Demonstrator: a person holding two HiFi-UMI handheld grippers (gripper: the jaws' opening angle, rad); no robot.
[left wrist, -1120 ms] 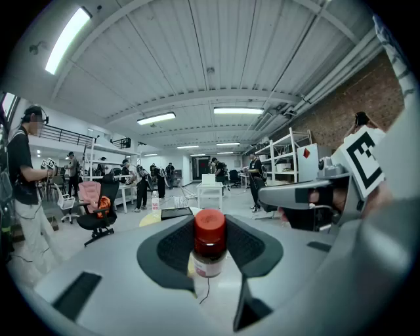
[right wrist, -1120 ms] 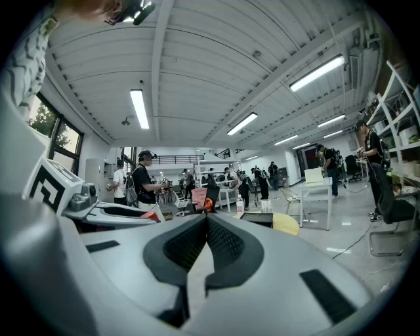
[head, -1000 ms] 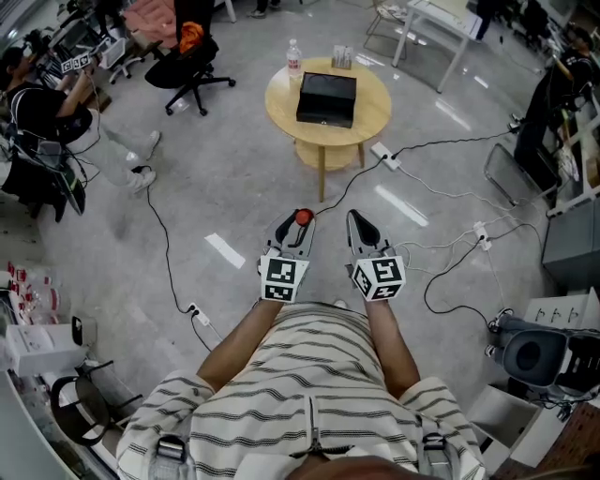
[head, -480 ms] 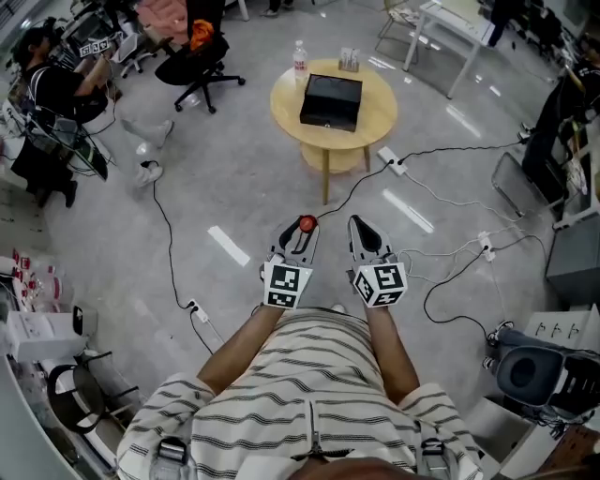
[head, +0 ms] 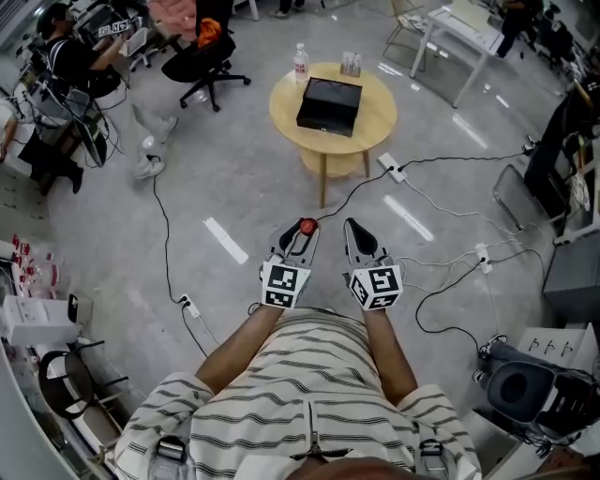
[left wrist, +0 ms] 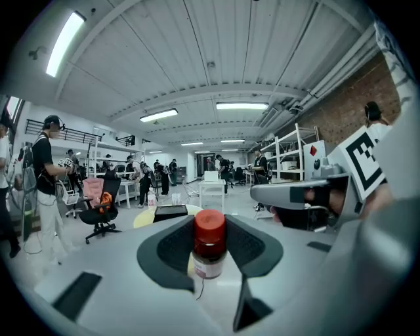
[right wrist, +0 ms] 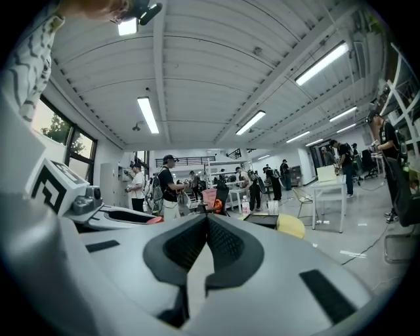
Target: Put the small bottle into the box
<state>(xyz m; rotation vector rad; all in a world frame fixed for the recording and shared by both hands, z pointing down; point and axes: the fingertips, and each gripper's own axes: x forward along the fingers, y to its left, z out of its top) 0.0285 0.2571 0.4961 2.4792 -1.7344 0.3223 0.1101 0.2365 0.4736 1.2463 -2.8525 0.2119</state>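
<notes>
My left gripper is shut on a small bottle with a red cap; in the left gripper view the bottle stands upright between the dark pads. My right gripper is held beside it at waist height, its jaws shut together with nothing between them. The black box lies on a round yellow table several steps ahead on the floor. The box shows small and far off past the bottle.
A clear water bottle and a small glass holder stand at the table's far edge. Cables and power strips trail over the grey floor. A black office chair and seated people are at the far left, a white desk at the back right.
The view has drifted slightly; the table sits a little further left in the frame. Both grippers hold the same pose, with the bottle still in the left one.
</notes>
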